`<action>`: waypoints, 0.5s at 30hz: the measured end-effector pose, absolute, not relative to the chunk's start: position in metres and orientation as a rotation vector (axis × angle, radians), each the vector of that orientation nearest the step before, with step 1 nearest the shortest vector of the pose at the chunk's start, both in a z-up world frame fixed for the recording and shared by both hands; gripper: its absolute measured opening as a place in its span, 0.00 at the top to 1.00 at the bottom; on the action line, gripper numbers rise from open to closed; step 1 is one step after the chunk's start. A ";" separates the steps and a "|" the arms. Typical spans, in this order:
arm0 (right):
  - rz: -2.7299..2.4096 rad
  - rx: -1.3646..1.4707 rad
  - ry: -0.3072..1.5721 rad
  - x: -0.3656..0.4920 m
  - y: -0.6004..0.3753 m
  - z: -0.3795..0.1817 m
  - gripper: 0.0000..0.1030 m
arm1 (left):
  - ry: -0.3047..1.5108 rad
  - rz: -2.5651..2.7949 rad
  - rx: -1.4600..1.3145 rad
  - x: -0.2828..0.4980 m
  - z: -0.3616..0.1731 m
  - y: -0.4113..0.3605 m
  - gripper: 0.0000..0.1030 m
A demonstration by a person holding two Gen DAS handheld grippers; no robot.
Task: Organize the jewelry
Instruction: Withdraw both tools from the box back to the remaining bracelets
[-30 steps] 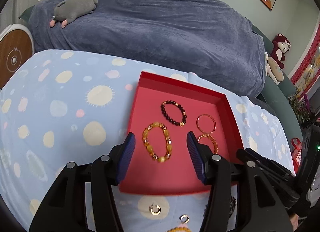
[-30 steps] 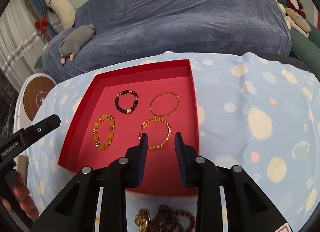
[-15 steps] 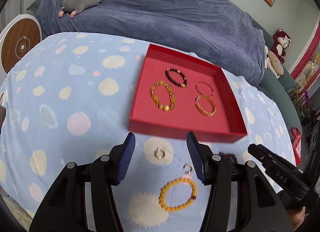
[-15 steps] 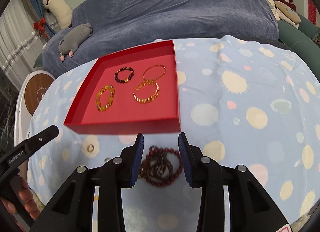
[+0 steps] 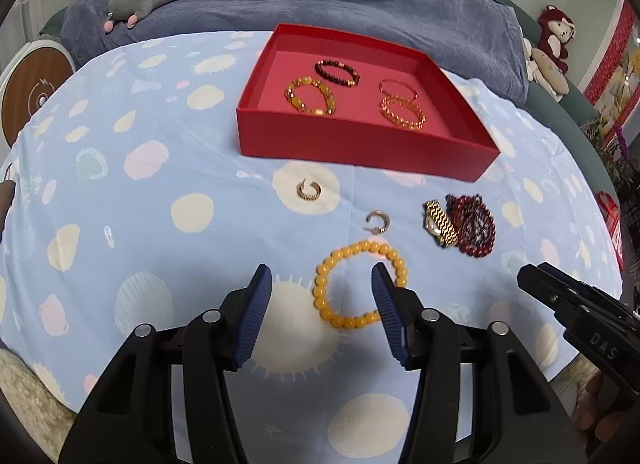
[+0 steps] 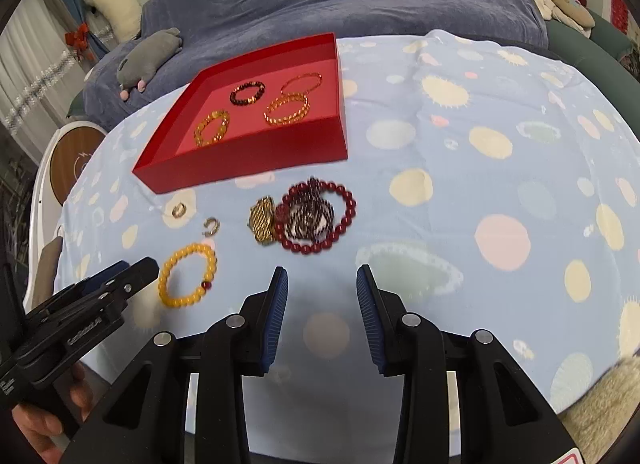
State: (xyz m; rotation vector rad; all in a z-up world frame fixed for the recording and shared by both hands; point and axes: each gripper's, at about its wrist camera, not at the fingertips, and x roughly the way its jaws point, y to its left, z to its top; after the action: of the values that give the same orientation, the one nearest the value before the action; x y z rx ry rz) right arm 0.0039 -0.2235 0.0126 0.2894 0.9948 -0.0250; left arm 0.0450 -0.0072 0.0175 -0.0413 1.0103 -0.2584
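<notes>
The left gripper (image 5: 322, 304) is closing its fingers (image 5: 256, 304), which grip nothing; the yellow bead bracelet (image 5: 360, 284) lies on the counter (image 5: 160, 224) partly between their tips, nearer the right-side finger. The right gripper (image 6: 322, 304) stands part open and empty over bare cloth. Just beyond its fingers sit the red bead bundle (image 6: 316, 218) and gold watch (image 6: 262, 224). Two small rings (image 5: 308, 189) lie farther on. Beyond everything, the red tray (image 5: 360, 144) holds four bracelets.

Four bracelets (image 5: 354, 94) in red tray (image 5: 360, 144); others loose nearby.
</notes>
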 end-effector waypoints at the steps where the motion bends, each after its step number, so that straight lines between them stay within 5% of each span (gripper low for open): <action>1: -0.025 0.292 1.002 0.001 -0.223 0.010 0.66 | 1.015 -0.259 -0.037 0.044 0.014 -0.009 0.55; 12: -0.017 0.294 1.024 -0.009 -0.218 0.000 0.66 | 1.045 -0.253 -0.016 0.042 -0.004 -0.018 0.92; 15: -0.016 0.293 1.029 -0.008 -0.218 -0.001 0.66 | 1.048 -0.255 -0.033 0.043 -0.003 -0.015 0.93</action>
State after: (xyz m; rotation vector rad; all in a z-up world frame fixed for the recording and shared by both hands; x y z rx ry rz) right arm -0.0079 -0.2177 -0.0013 0.2926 1.0286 -0.0164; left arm 0.0429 -0.0150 -0.0033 -0.0330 1.0484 -0.2555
